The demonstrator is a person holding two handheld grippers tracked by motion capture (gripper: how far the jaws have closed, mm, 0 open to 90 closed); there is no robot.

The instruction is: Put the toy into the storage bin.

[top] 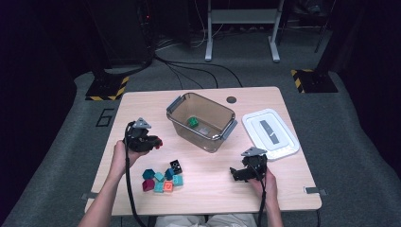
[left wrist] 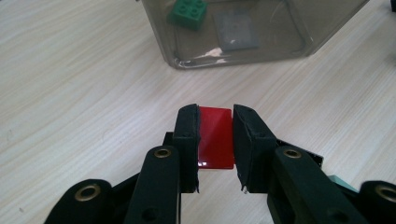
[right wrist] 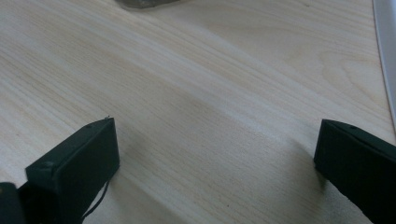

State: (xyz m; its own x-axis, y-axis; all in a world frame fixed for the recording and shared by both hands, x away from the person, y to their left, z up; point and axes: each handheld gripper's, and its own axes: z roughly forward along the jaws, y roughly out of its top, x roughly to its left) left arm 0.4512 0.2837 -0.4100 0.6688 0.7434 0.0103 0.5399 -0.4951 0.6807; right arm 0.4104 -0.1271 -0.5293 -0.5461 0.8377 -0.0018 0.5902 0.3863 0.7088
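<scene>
My left gripper [left wrist: 216, 114] is shut on a red block [left wrist: 215, 137], held above the wooden table left of a clear brown bin [top: 202, 120]; in the high view the left gripper [top: 156, 143] shows the red block [top: 159, 142] at its tip. A green block [left wrist: 188, 12] and a grey label lie inside the clear brown bin [left wrist: 280, 51]. My right gripper [top: 235, 173] rests low over the table at the right, its jaws wide apart with bare wood between them, as the right gripper [right wrist: 217, 140] view shows.
A cluster of several blocks [top: 163, 178], teal, black, maroon and orange, lies near the table's front left. The bin's white lid [top: 270, 133] lies at the right. The table [top: 208, 189] has open wood between the block cluster and my right gripper.
</scene>
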